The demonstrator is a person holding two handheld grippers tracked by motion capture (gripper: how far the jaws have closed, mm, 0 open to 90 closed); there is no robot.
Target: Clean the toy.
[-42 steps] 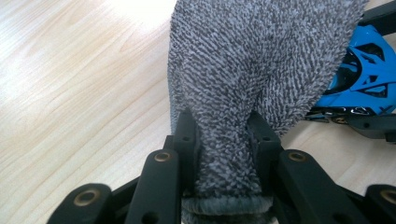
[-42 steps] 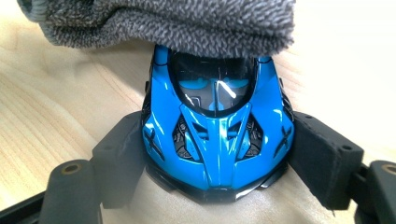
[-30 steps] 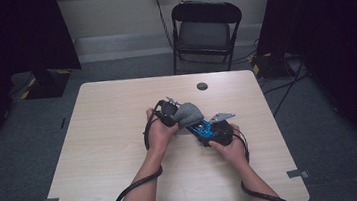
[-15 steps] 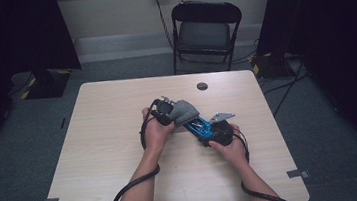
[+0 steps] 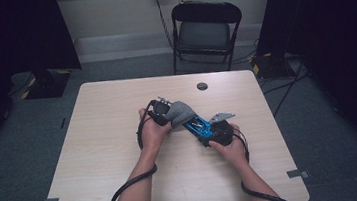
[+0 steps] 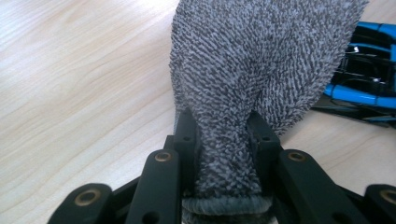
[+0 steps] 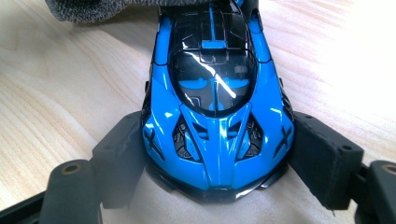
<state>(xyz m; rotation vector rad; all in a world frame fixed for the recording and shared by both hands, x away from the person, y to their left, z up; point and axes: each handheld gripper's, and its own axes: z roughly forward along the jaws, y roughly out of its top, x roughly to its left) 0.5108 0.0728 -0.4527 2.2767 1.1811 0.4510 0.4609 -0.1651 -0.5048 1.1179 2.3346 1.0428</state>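
Near the middle of the pale wooden table [image 5: 121,151], the two hand-held grippers met over a blue toy car [image 5: 198,126] and a grey cloth [image 5: 180,113]. The left gripper [image 6: 223,123] was closed tight on the cloth: in the left gripper view its two black jaws pinched a bunched fold of the fuzzy grey fabric, which fanned out wider beyond them and covered part of the car (a strip of blue bodywork showed at the far right of that view). The left hand [image 5: 153,130] held that gripper just left of the cloth, with its cable looping down toward the near edge of the table.

The right gripper [image 7: 217,154] stood wide, its jaws pressing on either side of the car. In the right gripper view the car sat between the jaws, its blue and black roof shining, and the cloth lay over its far end. The right hand [image 5: 228,148] gripped from the near right, and a grey plate [image 5: 221,117] stuck up from the gripper's top.

In the high view the car lay slantwise, running from the cloth at the far left down to the right hand. A small dark round thing [image 5: 202,86] rested near the far edge of the table, well apart from the hands. Beyond the table stood a black folding chair [image 5: 207,29] against the wall.
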